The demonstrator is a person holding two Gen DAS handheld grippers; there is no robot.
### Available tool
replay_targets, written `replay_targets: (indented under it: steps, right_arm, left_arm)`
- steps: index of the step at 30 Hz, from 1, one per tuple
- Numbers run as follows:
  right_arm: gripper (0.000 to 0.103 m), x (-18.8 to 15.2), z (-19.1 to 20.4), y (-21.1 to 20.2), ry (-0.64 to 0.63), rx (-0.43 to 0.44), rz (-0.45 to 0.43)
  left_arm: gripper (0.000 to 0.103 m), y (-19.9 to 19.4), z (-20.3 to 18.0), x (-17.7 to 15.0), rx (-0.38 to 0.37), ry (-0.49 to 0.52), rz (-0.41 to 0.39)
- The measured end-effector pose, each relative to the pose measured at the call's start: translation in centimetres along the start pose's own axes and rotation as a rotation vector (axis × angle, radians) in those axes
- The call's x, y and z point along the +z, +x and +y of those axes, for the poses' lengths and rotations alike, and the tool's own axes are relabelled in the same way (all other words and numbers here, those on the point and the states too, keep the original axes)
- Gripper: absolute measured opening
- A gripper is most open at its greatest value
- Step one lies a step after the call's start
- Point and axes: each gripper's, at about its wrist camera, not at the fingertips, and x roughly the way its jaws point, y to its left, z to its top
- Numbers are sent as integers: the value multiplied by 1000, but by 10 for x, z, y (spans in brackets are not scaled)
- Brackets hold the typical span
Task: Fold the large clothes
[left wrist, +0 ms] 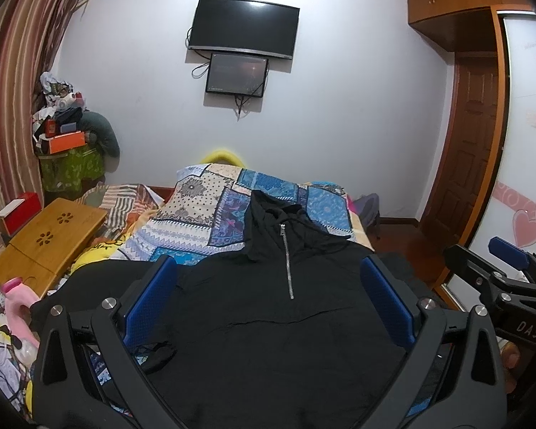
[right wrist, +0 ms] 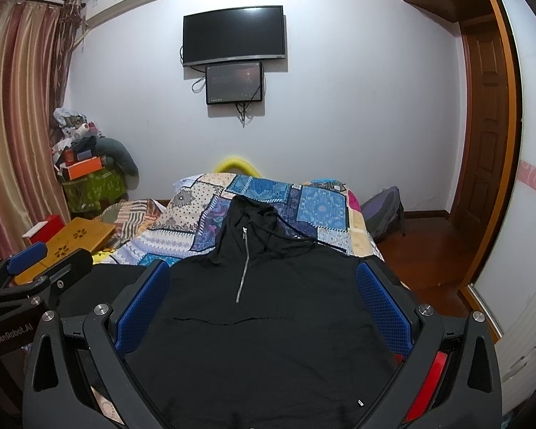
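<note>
A black hoodie (left wrist: 268, 329) (right wrist: 268, 339) with a silver half zip (left wrist: 287, 261) (right wrist: 243, 268) lies flat and face up on the bed, hood (left wrist: 268, 207) at the far end. One sleeve (left wrist: 89, 279) spreads out to the left. My left gripper (left wrist: 268, 264) hovers open over the chest, its blue pads (left wrist: 150, 300) wide apart with nothing between them. My right gripper (right wrist: 262, 266) is open the same way just beside it, over the same part. Each gripper shows at the edge of the other's view: the right gripper (left wrist: 482, 254) and the left gripper (right wrist: 53, 257).
A patchwork quilt (left wrist: 203, 214) covers the bed beneath the hoodie. A wooden lap table (left wrist: 50, 243), a pink bottle (left wrist: 18, 296) and papers crowd the bed's left side. A backpack (right wrist: 382, 214) sits on the floor at right, near the wardrobe (left wrist: 525, 143).
</note>
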Motion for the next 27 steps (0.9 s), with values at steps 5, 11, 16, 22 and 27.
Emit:
replay_targets:
  steps: [5,11,16,22,27]
  right_arm:
    - [103,-4,-4,13,5,-9,40]
    - [103,-10,-9,33,12,-29,103]
    - [103,-16,-15,56,32,-42,183]
    - [103,-26,-22,84,41,-69,283]
    - [103,-31,-25,103,48,-77,343]
  left_arm:
    - [103,15,17,2,66,-1,0]
    - [103,36,66,4,181,-61,17]
    - [103,54,136,-4,323,-170,70]
    - [103,80,234,-41,444,-375,224]
    - [96,91,304,-88,492,-570,335]
